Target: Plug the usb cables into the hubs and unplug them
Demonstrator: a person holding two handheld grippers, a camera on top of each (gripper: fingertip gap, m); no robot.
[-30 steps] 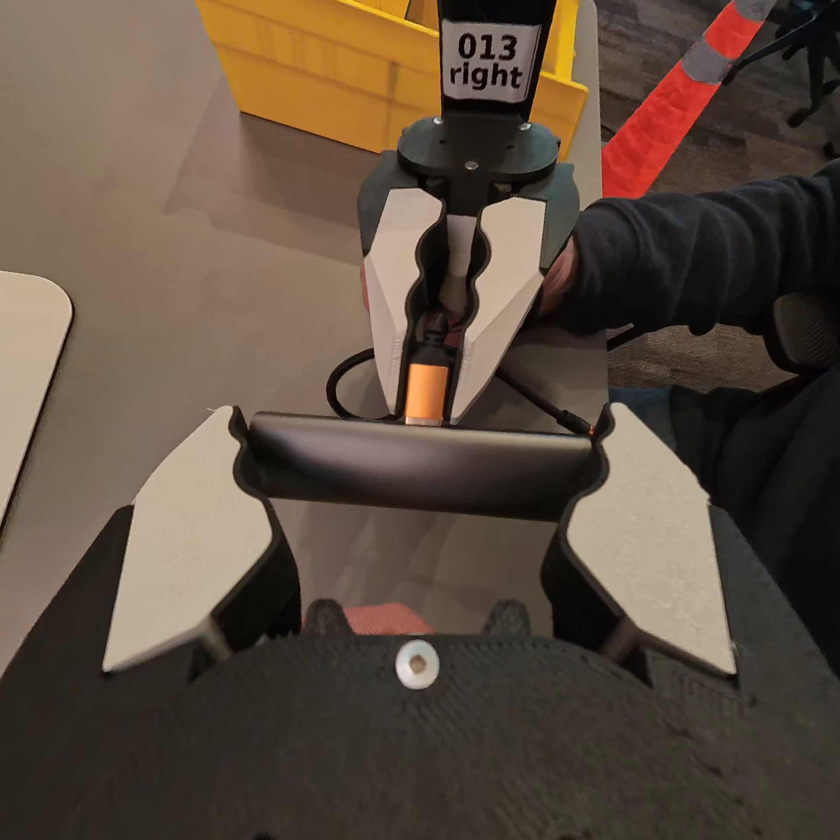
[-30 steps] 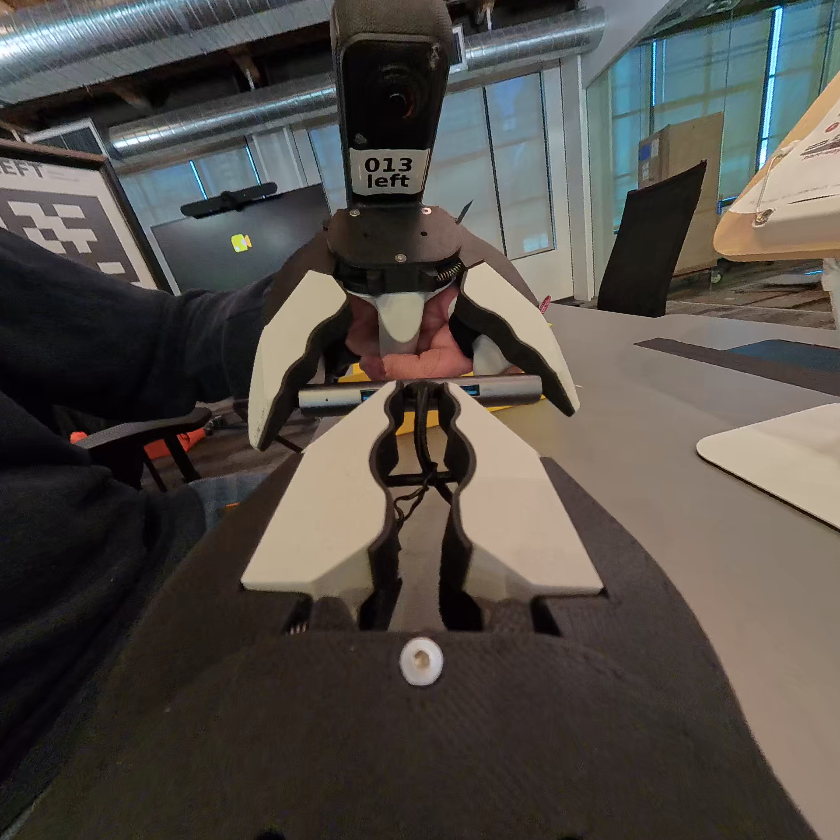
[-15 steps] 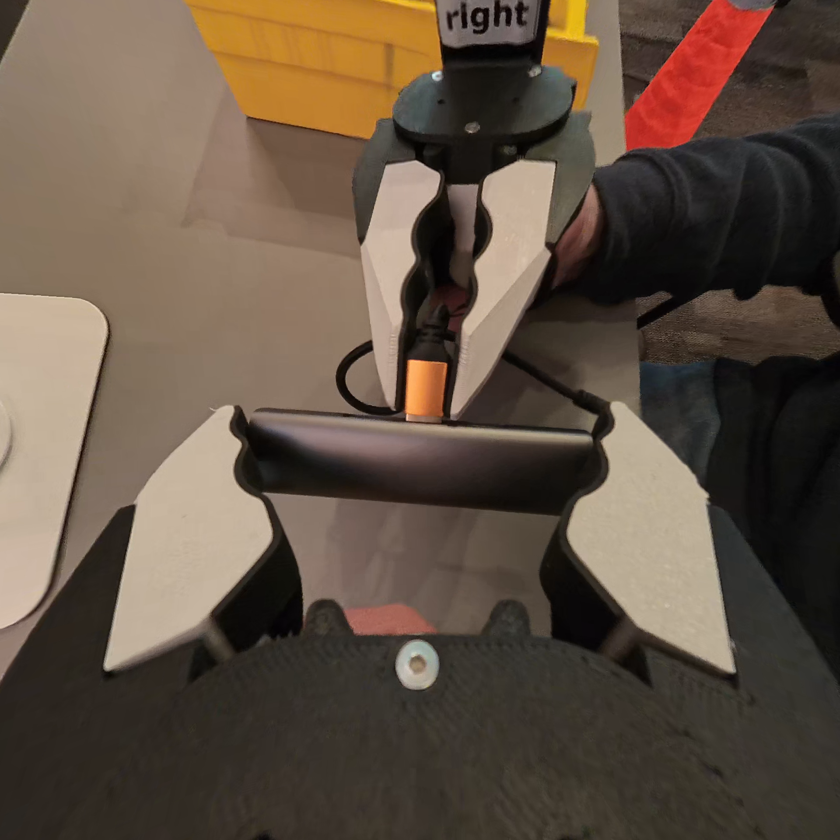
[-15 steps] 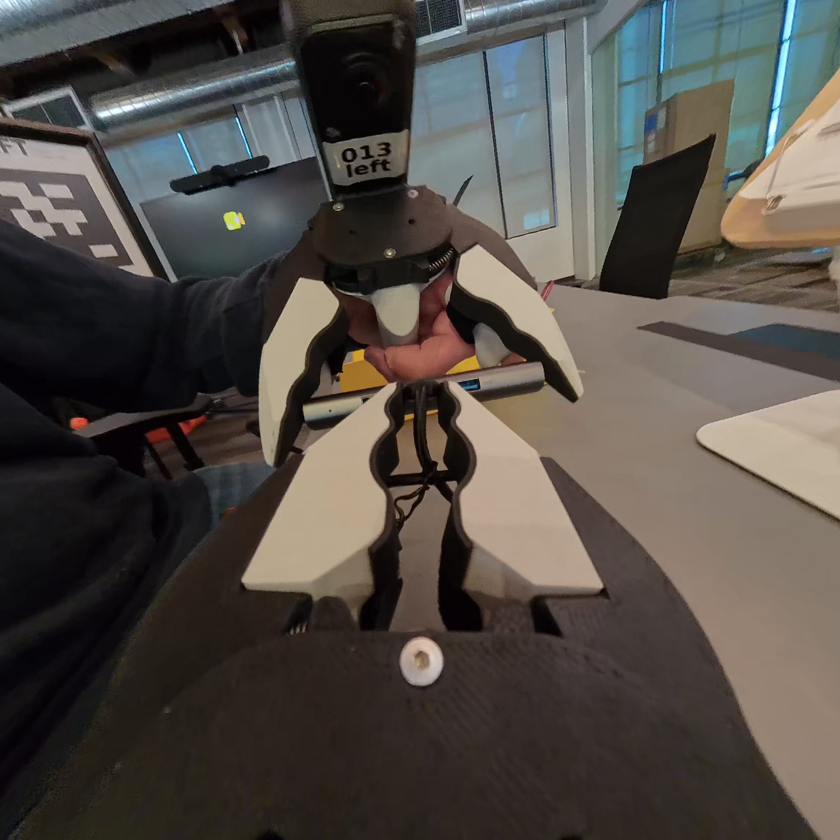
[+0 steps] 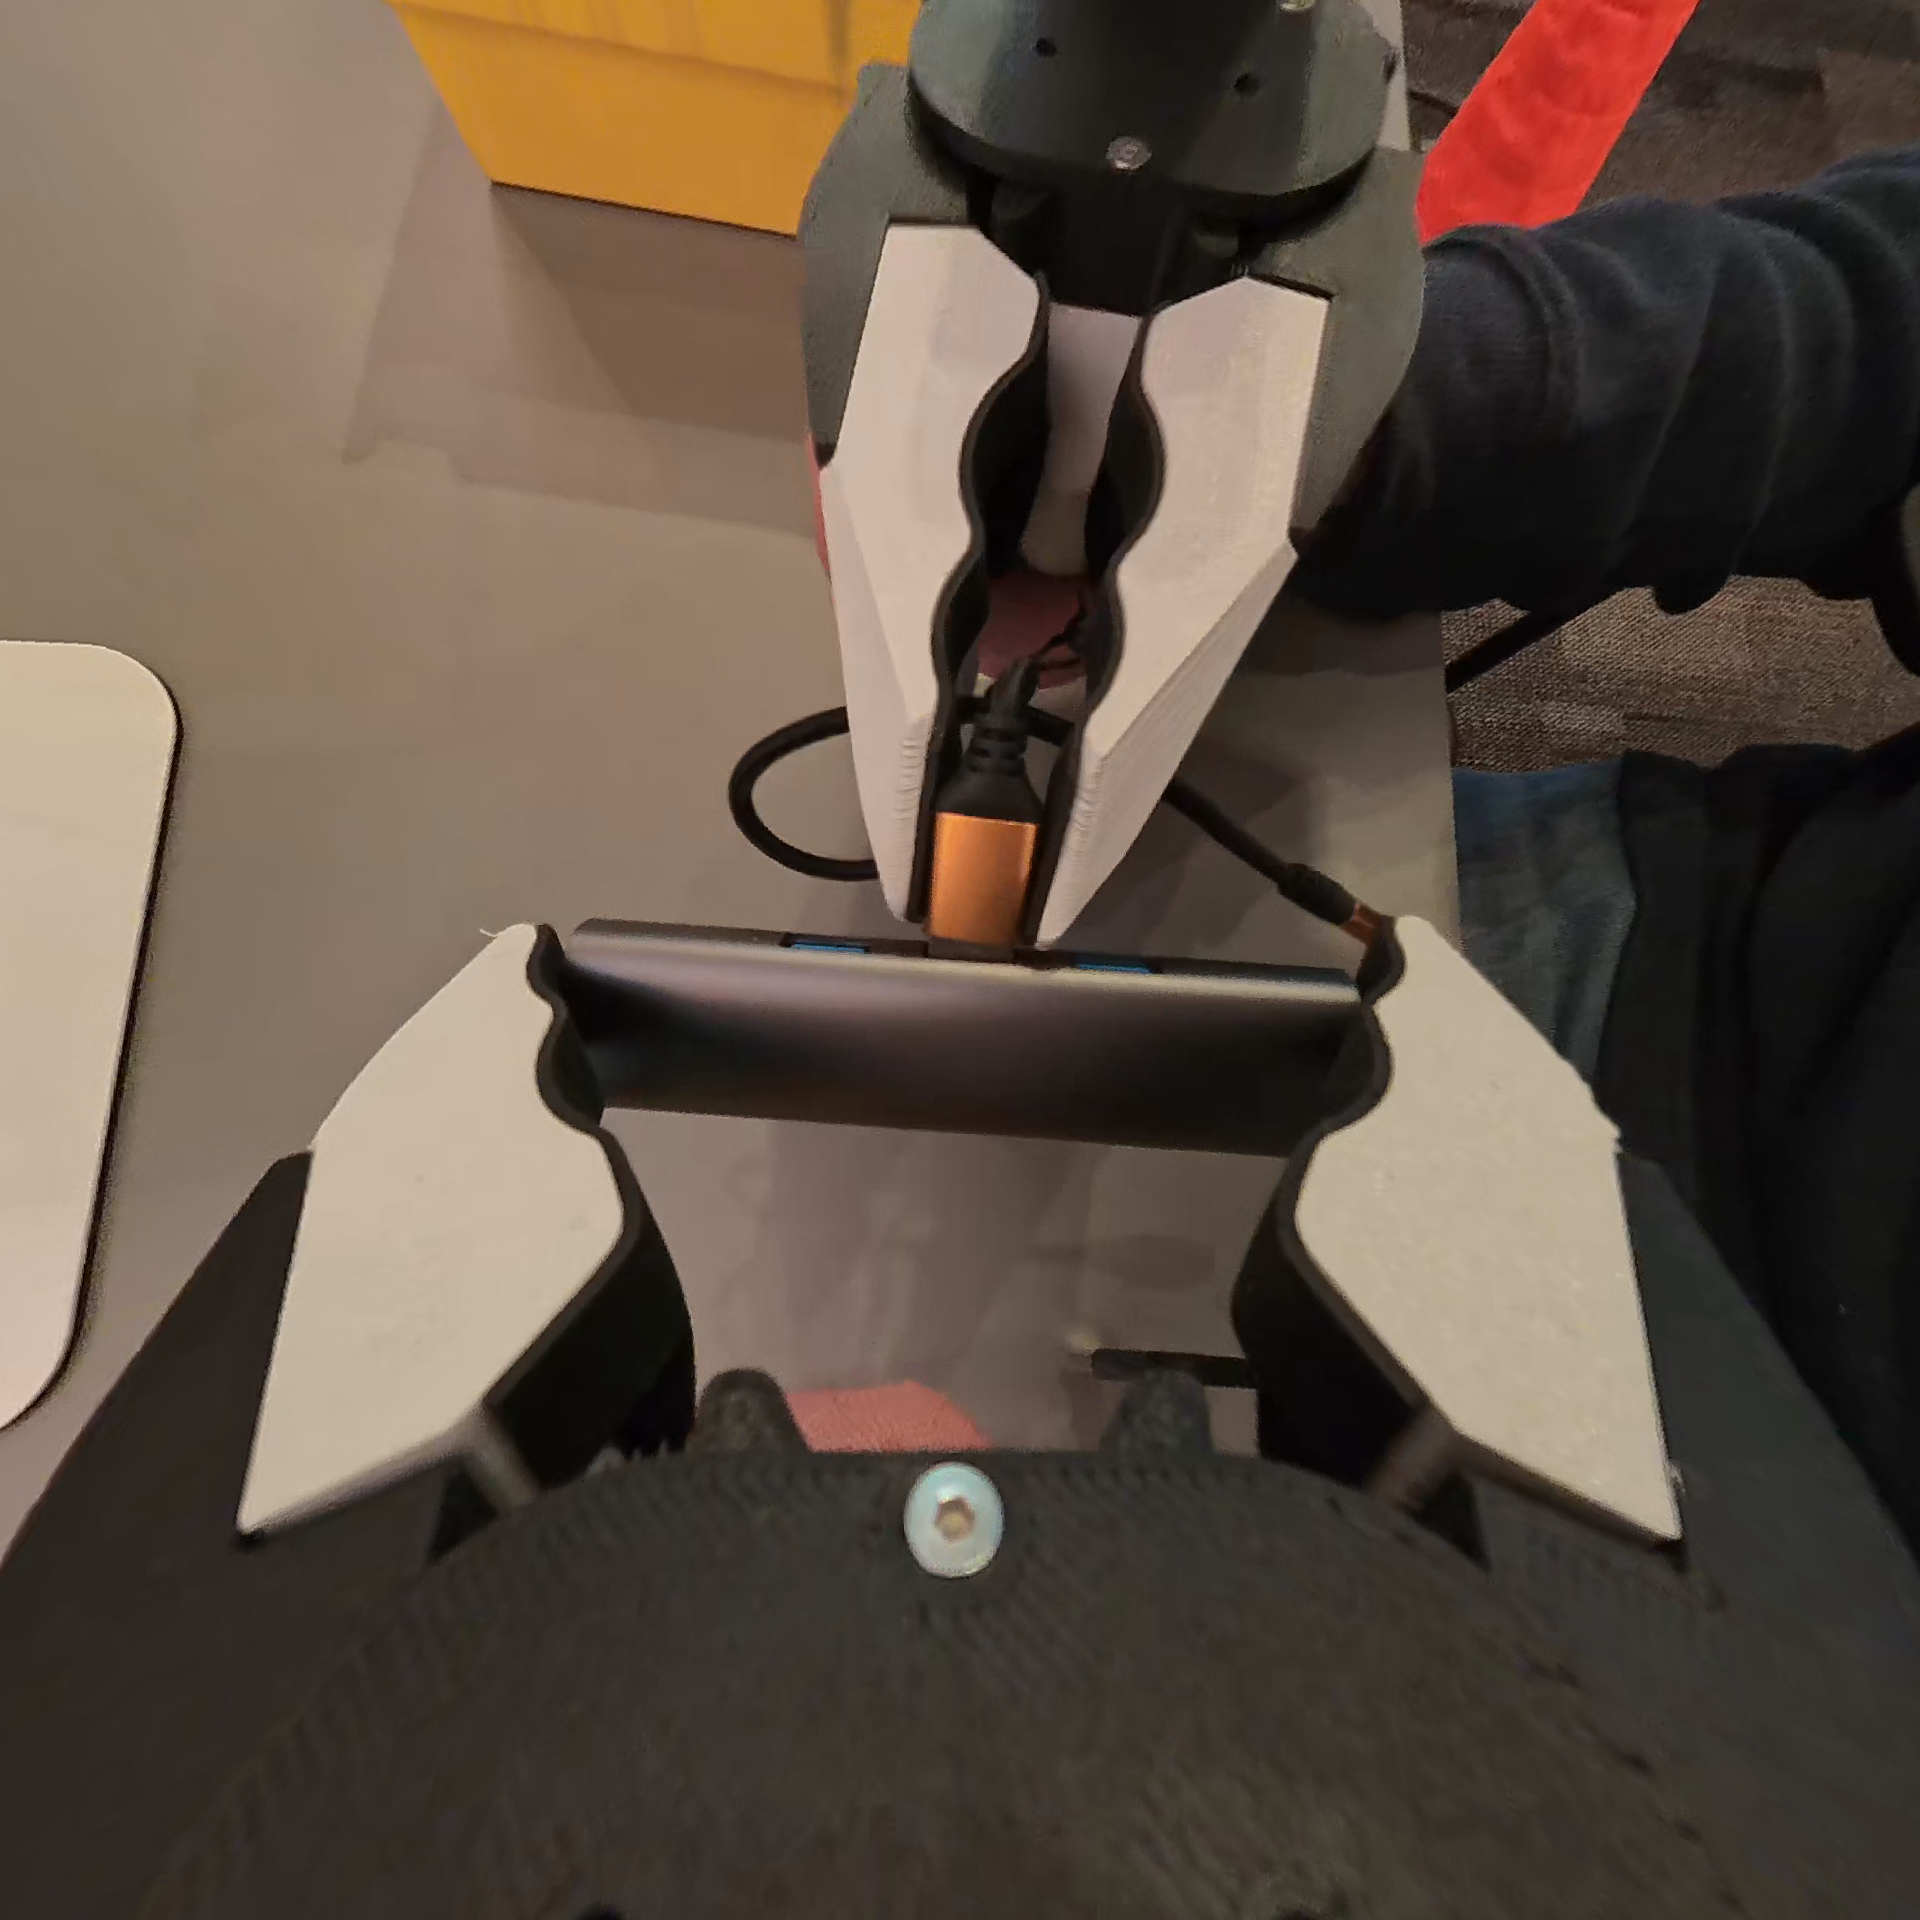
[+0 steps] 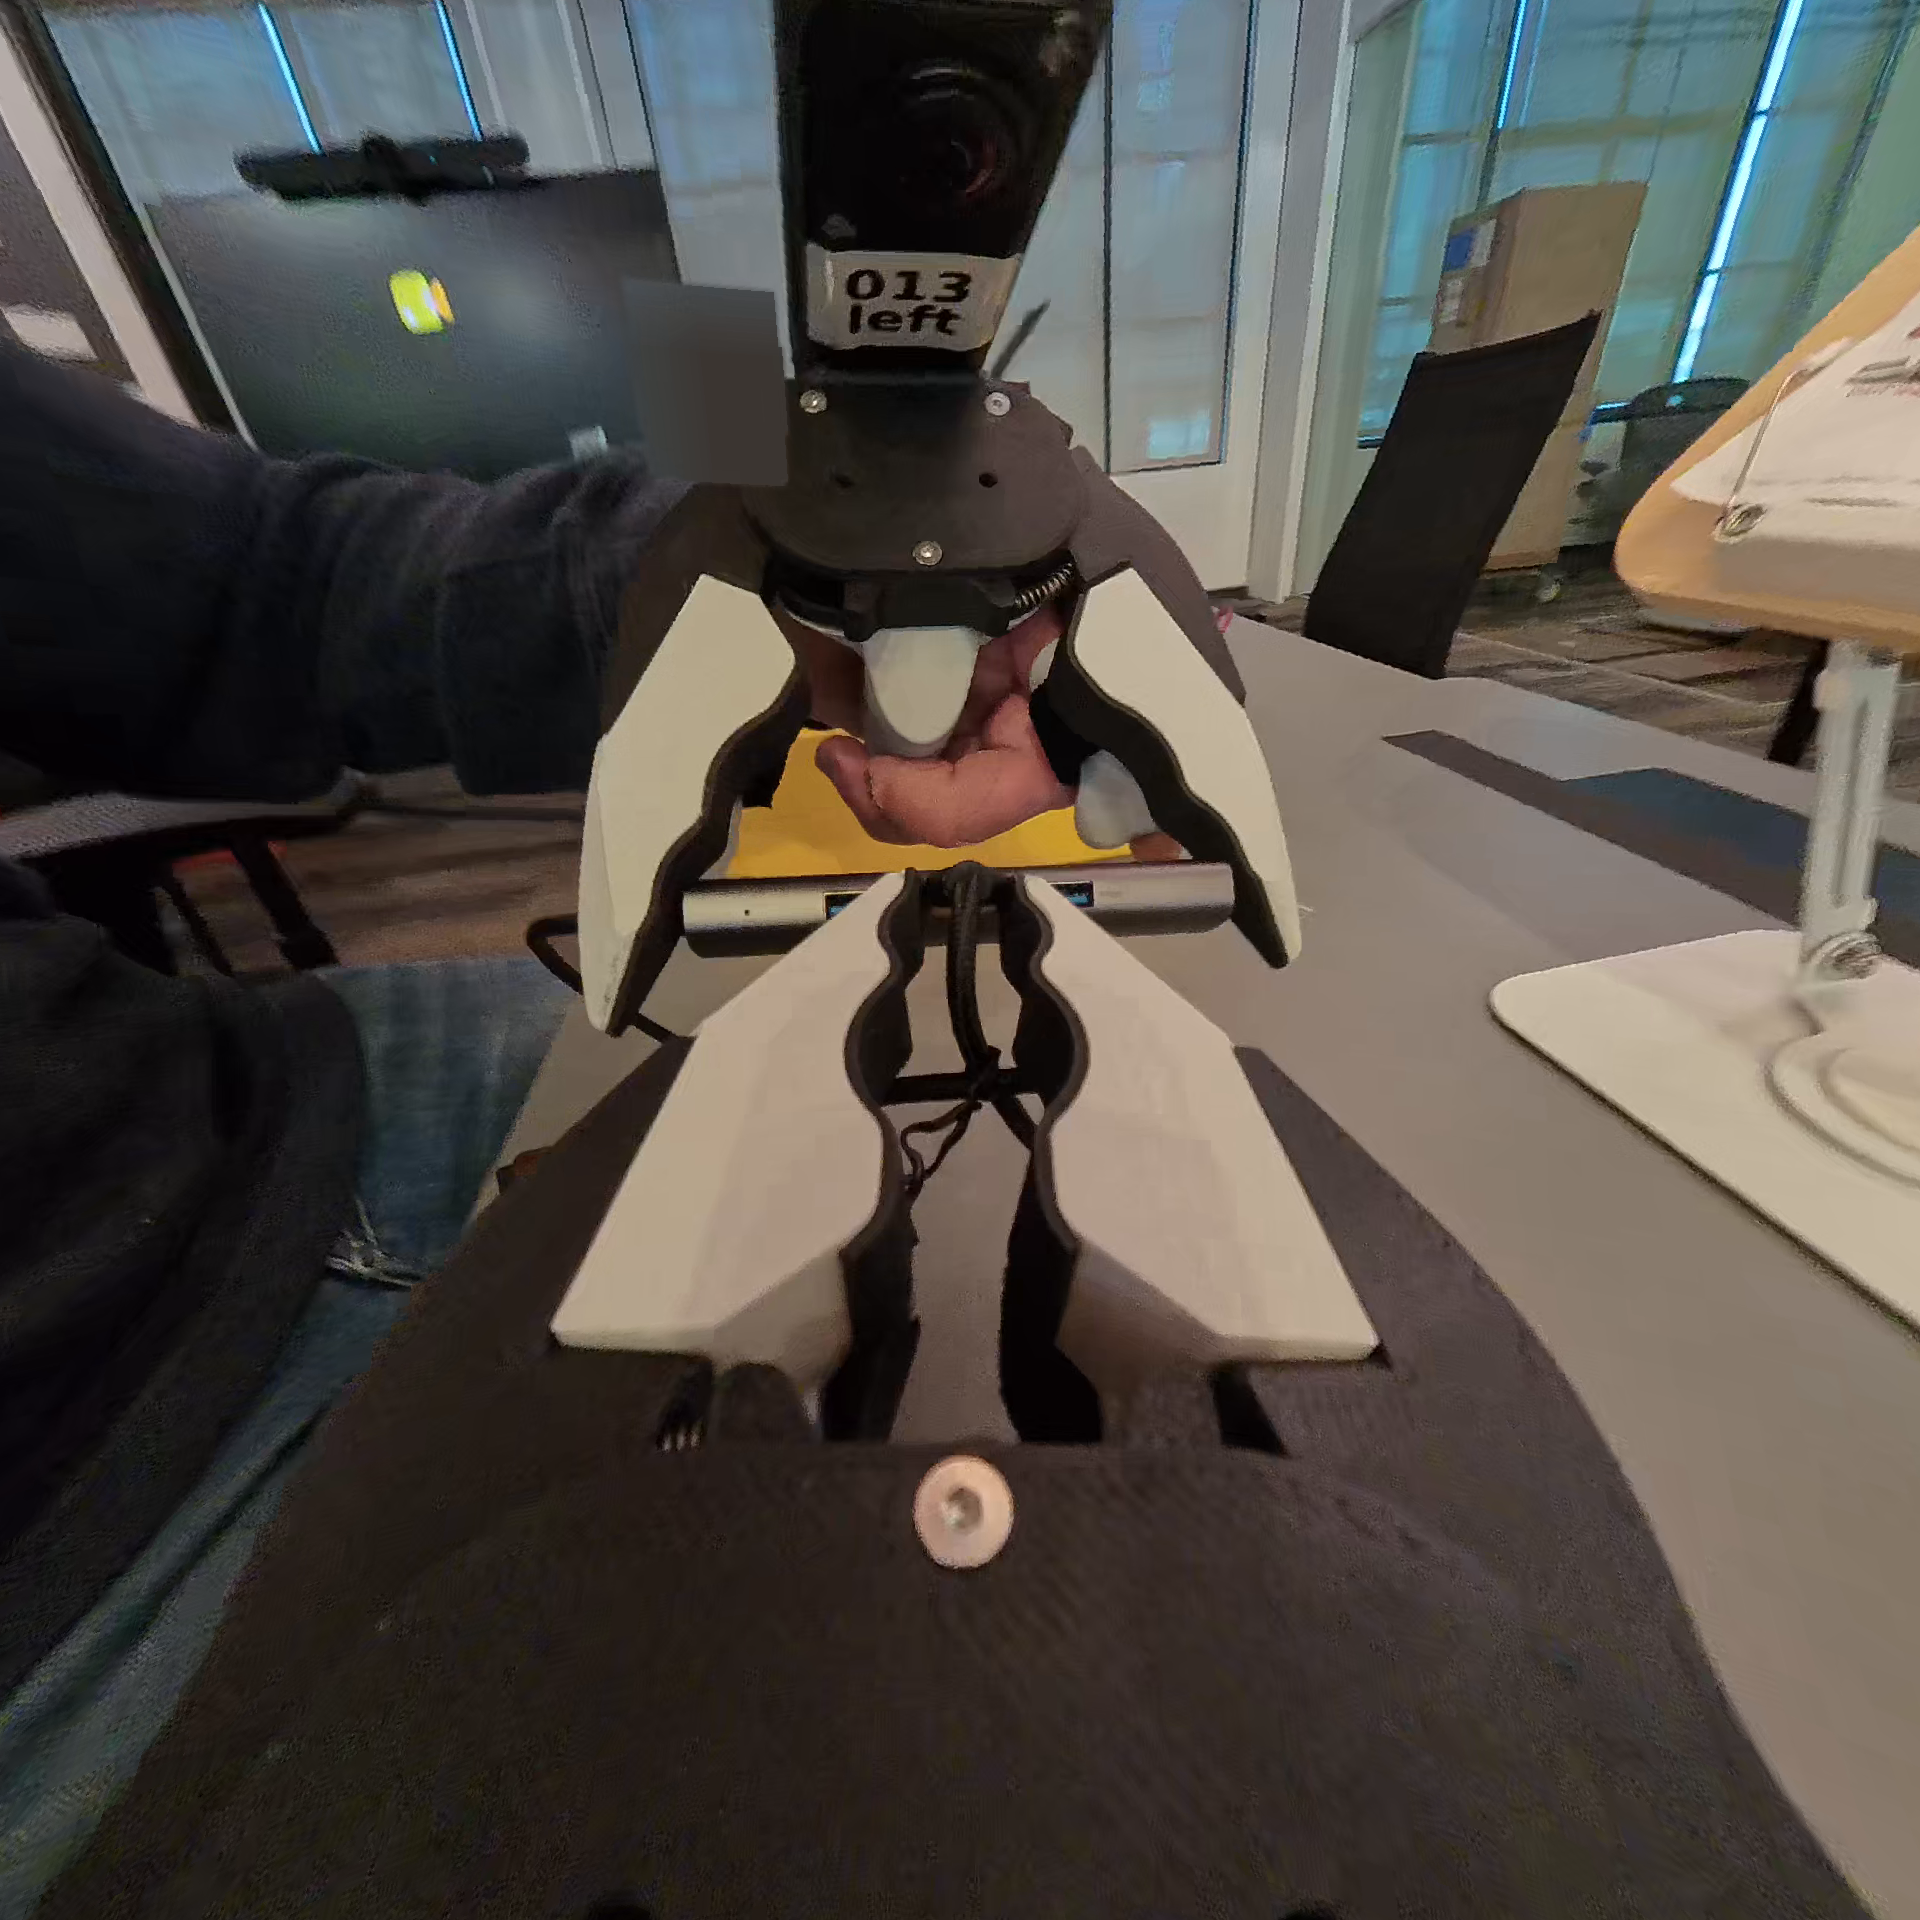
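One hub [image 5: 956, 1049], one cable [image 5: 982, 769], two tools.

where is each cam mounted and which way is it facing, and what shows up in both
Left wrist view: sits on the left gripper, looks down over the grey table at the dark slim usb hub its fingers clamp; the facing right gripper and a dark sleeve show.
Right wrist view: sits on the right gripper, looks level across the room at the left gripper; a sleeve and hand show.
Shared: both grippers, the hub, the black cable with an orange plug, and the yellow bin.
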